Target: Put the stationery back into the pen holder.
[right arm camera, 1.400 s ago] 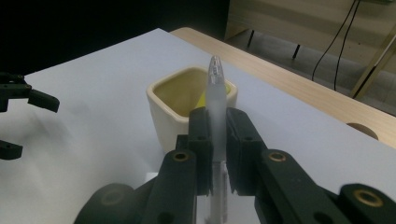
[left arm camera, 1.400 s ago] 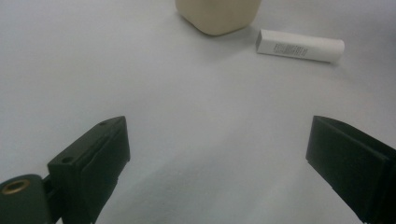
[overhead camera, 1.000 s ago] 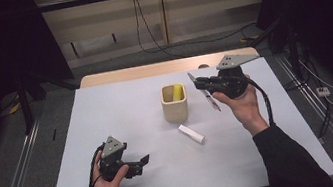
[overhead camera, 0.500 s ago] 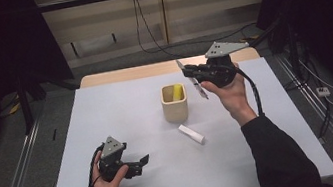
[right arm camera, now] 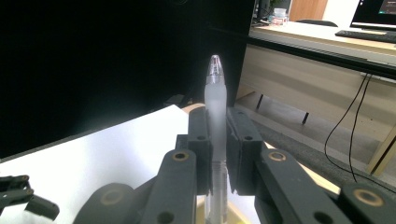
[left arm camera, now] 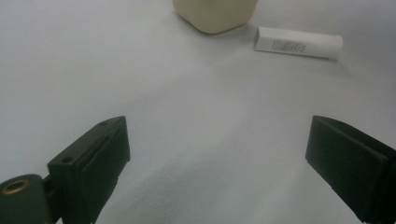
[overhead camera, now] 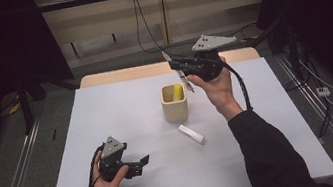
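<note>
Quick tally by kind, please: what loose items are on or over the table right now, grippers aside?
Beige cup: 1
Yellow item standing in the cup: 1
White tube lying on the table: 1
Clear pen clamped in the right gripper: 1
Total: 4

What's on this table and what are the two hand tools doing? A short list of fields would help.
Table: white top
Cup: beige cup near the middle, a yellow item inside
White tube: lying flat just in front of the cup
Right gripper: raised above the cup, shut on a clear pen
Left gripper: open, nothing between its jaws, low over the table's near left
</note>
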The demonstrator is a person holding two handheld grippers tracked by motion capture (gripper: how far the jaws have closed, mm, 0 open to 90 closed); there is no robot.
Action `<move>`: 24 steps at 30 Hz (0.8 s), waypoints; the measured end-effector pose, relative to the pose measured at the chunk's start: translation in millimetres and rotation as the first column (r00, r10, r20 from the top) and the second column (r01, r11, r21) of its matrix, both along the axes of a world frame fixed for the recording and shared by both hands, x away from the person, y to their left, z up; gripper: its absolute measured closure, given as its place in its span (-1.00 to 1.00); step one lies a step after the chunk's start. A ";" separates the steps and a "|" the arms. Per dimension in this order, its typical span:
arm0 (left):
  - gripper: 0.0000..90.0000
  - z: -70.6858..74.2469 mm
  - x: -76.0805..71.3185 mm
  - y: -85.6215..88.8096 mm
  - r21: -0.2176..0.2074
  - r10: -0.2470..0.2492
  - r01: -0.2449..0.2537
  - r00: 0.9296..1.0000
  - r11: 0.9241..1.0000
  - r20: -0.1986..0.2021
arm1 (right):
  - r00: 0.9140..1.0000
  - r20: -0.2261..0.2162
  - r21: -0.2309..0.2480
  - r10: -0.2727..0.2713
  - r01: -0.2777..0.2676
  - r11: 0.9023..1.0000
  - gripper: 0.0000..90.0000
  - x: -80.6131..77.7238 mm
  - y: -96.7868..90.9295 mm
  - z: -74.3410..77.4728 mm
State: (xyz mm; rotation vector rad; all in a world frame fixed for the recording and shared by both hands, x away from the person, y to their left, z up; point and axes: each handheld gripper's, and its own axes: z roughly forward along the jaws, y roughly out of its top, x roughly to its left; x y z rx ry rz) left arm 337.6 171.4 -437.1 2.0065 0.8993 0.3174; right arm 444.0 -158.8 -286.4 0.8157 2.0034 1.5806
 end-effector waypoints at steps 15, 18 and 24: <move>-0.86 -0.5 0.0 -0.4 0.001 -0.004 0.004 1.000 1.000 -0.004 | 0.999 -0.052 0.021 -0.005 0.006 1.000 0.82 22.4 25.9 -14.7; -0.86 0.1 0.3 0.9 0.005 -0.011 0.011 1.000 1.000 -0.014 | 0.999 -0.053 0.015 0.001 0.000 1.000 0.82 24.9 33.5 -18.1; -0.86 -0.4 -0.4 -0.2 0.006 0.007 -0.007 1.000 1.000 0.000 | 0.998 -0.064 0.017 0.000 0.001 1.000 0.82 32.1 37.7 -29.4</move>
